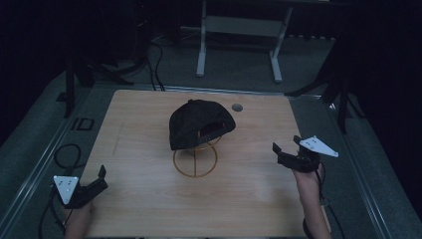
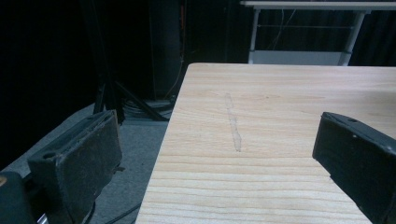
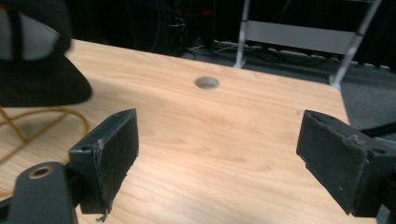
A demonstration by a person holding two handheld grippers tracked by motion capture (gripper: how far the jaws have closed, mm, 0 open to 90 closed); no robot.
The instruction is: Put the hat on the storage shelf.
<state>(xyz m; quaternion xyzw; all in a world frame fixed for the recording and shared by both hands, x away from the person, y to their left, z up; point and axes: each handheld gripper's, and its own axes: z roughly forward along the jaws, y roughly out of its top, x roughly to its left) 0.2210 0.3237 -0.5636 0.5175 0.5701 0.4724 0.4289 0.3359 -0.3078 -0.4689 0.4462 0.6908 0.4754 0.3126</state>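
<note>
Black cap (image 1: 199, 123) perched on its gold wire stand (image 1: 195, 160); my right gripper (image 3: 217, 154) gaped empty, left gripper (image 2: 217, 158) too, its camera catching a scuff (image 2: 233, 125).

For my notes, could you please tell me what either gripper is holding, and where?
Nothing: the left gripper and right gripper have open, empty jaws.

Dimly lighting the table (image 1: 149, 209) from above, leaving surroundings fading to black; blurring the near jaws and the cap (image 3: 32, 60), casting soft shadows, showing slight grain
</note>
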